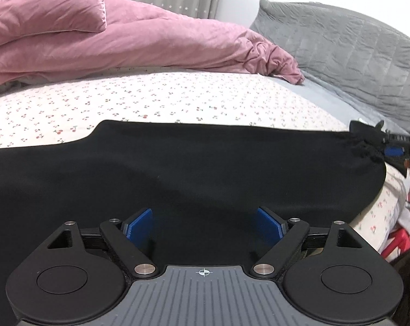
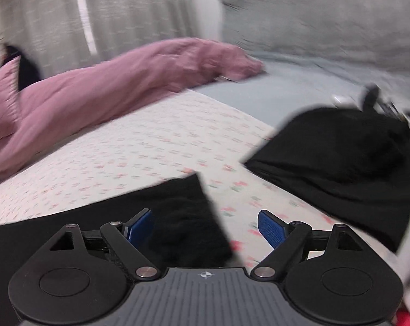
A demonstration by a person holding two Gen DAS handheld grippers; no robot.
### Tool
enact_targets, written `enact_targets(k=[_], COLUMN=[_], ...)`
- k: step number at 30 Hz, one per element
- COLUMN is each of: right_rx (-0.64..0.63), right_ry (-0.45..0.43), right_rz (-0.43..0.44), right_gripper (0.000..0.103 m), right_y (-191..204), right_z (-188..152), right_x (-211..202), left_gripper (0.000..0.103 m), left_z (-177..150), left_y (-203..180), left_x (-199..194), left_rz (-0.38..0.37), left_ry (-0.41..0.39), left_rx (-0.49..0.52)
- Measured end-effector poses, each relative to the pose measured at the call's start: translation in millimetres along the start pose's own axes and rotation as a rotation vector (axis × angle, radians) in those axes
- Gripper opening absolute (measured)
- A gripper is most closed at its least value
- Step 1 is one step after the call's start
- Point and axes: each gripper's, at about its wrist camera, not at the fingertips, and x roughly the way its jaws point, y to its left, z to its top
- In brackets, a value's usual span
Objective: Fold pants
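Black pants [image 1: 194, 168] lie flat in a long band across the cherry-print sheet [image 1: 150, 97]. My left gripper [image 1: 205, 225] hovers over their near edge, open, with its blue pads [image 1: 139, 225] wide apart and only flat cloth below. At the pants' right end I see my right gripper [image 1: 393, 148]. In the blurred right wrist view a corner of the pants [image 2: 183, 217] lies between the fingers of the right gripper [image 2: 205, 228], close to the left pad [image 2: 139, 225]. The right pad [image 2: 271, 228] stands well away from the cloth, so this gripper is open too.
A pink duvet [image 1: 109, 43] is heaped along the far side of the bed, and a grey quilted pillow [image 1: 340, 49] lies at the back right. Another black cloth heap [image 2: 340, 163] lies to the right; I cannot tell whether it belongs to the pants. The bed's edge drops off at the right [image 1: 378, 217].
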Motion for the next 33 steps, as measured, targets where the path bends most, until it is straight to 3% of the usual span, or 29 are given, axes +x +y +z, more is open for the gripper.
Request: enact_targets(k=[8,15,20,23,25,27,33], right_rx=[0.216,0.333,0.358,0.348,0.338,0.322,0.136], right_ry=[0.176,0.280,0.256,0.218,0.202,0.194,0.061], right_rz=[0.090,0.276,0.285,0.236,0.216,0.209,0.185], right_gripper=[0.085,0.075,0.072,0.050,0.027,0.019,0.016], right_y=[-26.4,-21.9,-13.5,-5.6,-0.7,6.9,53.6], right_z=[-9.2,-20.7,-20.4,-21.9,-22.7,-19.4,-4.1], right_x=[6.0,12.7,22.5,24.5,23.9,20.7,0.3], left_gripper=[0.087,0.087,0.087,0.087,0.087,0.087,0.087], left_z=[13.5,13.9,13.1,12.7,13.1,13.9,14.9], left_y=[6.1,4.0,0.6,-2.1,-3.7,-4.3,0.1], left_x=[16.7,27.7,34.4,37.2,39.7,40.9,41.4], left_rz=[-0.003,-0.007,-0.026,-0.032,-0.032,-0.034,-0.075], left_ry=[0.039,0.067,0.090,0.095,0.099,0.100,0.095], left_rx=[-0.131,-0.163,-0.179,-0.184,-0.192,-0.201,-0.245])
